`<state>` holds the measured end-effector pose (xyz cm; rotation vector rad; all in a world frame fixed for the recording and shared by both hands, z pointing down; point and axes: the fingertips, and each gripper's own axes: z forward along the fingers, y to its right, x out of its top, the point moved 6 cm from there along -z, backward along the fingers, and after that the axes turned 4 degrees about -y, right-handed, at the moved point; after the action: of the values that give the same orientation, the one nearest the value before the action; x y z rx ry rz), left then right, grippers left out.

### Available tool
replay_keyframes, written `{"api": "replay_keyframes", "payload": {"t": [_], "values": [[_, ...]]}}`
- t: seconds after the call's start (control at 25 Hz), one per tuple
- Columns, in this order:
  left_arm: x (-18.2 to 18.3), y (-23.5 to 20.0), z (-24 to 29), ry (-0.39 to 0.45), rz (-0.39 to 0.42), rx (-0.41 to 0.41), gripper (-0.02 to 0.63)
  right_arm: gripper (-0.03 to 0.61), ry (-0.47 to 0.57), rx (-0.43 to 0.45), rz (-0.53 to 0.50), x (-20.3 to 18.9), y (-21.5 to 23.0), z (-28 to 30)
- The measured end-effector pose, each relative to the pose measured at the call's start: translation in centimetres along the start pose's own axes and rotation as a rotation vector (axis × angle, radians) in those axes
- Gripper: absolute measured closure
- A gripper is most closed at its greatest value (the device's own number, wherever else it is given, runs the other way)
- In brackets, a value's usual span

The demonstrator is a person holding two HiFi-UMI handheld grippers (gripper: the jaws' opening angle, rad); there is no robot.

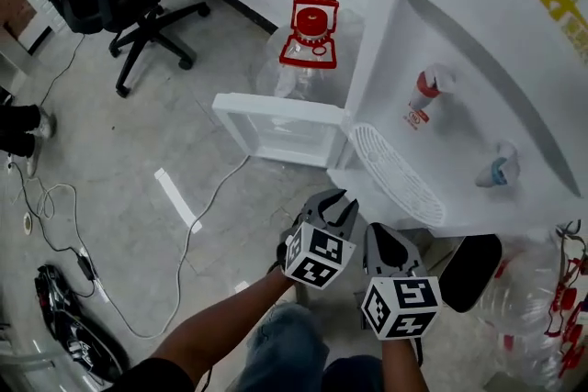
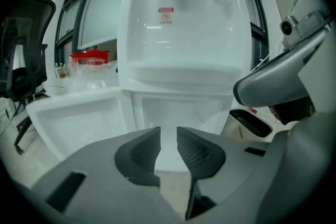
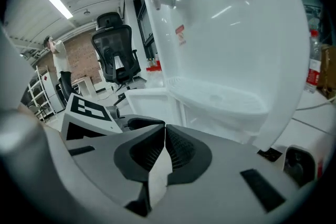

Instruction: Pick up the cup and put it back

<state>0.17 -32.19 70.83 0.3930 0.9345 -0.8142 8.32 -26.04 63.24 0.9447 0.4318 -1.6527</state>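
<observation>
Head view: left gripper (image 1: 338, 202) and right gripper (image 1: 386, 236) side by side before the water dispenser (image 1: 459, 41), cabinet door (image 1: 276, 128) open. Left gripper view: jaws slightly apart, nothing between; the cabinet is washed out, so I cannot tell where the cup is. Right gripper view: jaws together, empty

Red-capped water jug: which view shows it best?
The head view: the jug stands beside the dispenser, red cap and handle clear. The left gripper view shows mainly its red top above the open door; the right gripper view, a tiny red bit at most.
</observation>
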Motion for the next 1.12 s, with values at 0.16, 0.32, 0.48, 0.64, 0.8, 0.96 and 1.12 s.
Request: {"api": "replay_keyframes", "payload": {"t": [0.16, 0.32, 0.48, 0.64, 0.8, 0.96, 1.12], "values": [[4.4, -0.4, -6.2, 0.011, -0.008, 0.029, 0.535, 0.557, -0.006, 0.037, -0.001, 4.1, -3.1, -3.8], [10.0, 0.2, -12.9, 0.048, -0.004, 0.050, 0.551, 0.557, 0.003, 0.052, -0.011, 8.8, -5.8, -8.2], [15.3, 1.6, -20.0, 0.076, 0.001, 0.079, 0.563, 0.557, 0.038, 0.069, -0.021, 13.3, -8.5, -13.5], [20.9, 4.8, -28.3, 0.121, -0.020, 0.099, 0.573, 0.557, 0.075, 0.077, -0.051, 17.5, -11.4, -21.2], [24.9, 8.4, -35.1, 0.154, -0.035, 0.133, 0.580, 0.557, 0.118, 0.079, -0.085, 20.3, -13.5, -28.1], [27.8, 11.4, -40.3, 0.191, -0.036, 0.156, 0.588, 0.557, 0.153, 0.086, -0.097, 21.7, -14.7, -33.6], [29.0, 14.6, -44.9, 0.202, -0.072, 0.181, 0.596, 0.557, 0.162, 0.108, -0.109, 21.8, -16.5, -38.7]]}}
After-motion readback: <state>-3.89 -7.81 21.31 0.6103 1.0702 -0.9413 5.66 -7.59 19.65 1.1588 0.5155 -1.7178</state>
